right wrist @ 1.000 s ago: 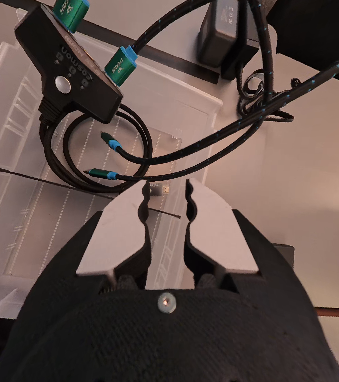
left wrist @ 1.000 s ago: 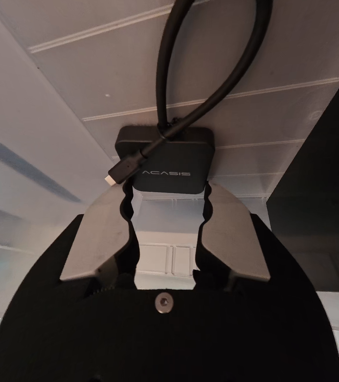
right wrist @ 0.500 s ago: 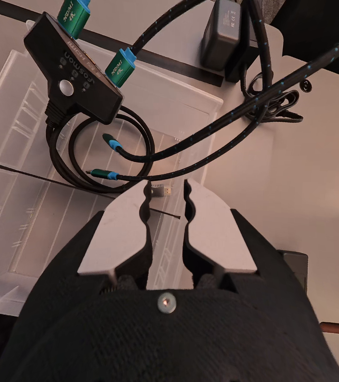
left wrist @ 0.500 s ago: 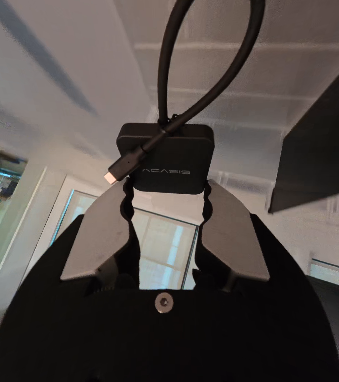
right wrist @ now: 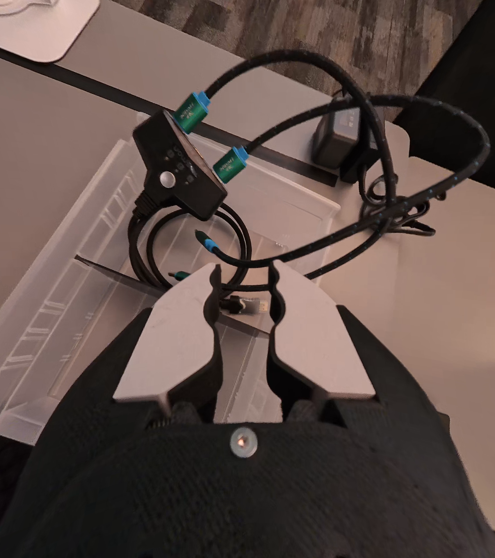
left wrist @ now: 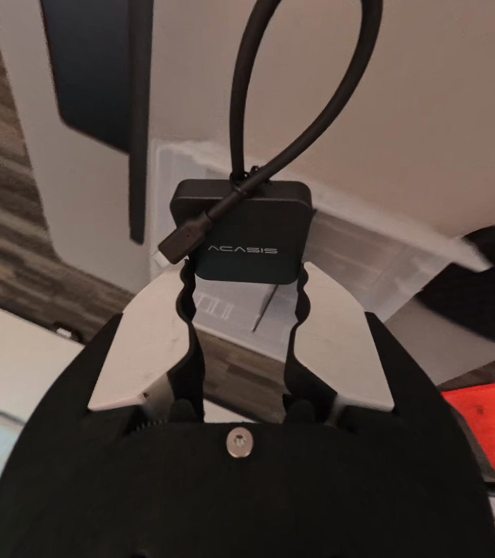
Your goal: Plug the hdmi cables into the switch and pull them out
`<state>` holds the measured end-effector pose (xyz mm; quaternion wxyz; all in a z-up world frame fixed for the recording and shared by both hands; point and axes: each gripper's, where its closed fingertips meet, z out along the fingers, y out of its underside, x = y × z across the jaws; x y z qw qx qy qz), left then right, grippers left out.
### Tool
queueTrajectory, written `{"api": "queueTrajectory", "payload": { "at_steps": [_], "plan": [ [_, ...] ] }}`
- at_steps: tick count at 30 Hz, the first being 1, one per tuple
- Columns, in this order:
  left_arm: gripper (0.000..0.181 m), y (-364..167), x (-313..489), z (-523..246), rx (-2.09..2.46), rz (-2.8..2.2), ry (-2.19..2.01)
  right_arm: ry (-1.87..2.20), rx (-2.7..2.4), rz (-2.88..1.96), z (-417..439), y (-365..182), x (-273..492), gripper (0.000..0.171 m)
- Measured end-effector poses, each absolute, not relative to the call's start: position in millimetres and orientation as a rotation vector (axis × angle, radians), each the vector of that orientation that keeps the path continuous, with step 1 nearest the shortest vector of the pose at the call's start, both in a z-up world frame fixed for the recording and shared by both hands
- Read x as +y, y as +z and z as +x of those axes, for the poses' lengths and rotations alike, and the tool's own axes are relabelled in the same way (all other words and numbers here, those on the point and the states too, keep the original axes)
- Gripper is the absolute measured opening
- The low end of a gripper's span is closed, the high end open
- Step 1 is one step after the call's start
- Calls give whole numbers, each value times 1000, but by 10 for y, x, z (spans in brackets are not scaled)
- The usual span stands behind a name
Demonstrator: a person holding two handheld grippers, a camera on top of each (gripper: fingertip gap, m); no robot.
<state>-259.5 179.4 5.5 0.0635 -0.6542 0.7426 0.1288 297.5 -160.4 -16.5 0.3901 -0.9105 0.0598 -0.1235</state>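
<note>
Switch (right wrist: 179,172) 2 plugs in | L fingers (left wrist: 186,273) grip black box (left wrist: 243,232) | R fingers (right wrist: 273,271) apart, empty

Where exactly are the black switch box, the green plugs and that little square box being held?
switch box (right wrist: 176,178), right wrist view: its top face.
green plugs (right wrist: 191,116), right wrist view: upper plug's metal shell.
square box (left wrist: 246,238), left wrist view: front face, between the fingers.

Dim, warm indoor light. Left wrist view: background motion-blurred, clear bin (left wrist: 361,247) smeared (close foreground stays sharp). Right wrist view sharper; wide-angle bending at edges, floor (right wrist: 331,30) soft.
</note>
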Motion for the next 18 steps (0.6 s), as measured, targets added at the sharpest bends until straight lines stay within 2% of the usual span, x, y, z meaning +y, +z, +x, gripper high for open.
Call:
{"api": "queueTrajectory", "payload": {
  "at_steps": [5,13,18],
  "plan": [
    [66,-222,1226,-2077,2369,-2057,156,-306,63,-2278,2788,-32,-1501,30],
    [66,-691,888,-1465,2512,-2110,60,-309,-107,-2231,2435,161,-1277,30],
    [66,-859,647,-1139,2581,-2157,-238,-237,-420,-2117,1872,256,-864,31]
  ]
}}
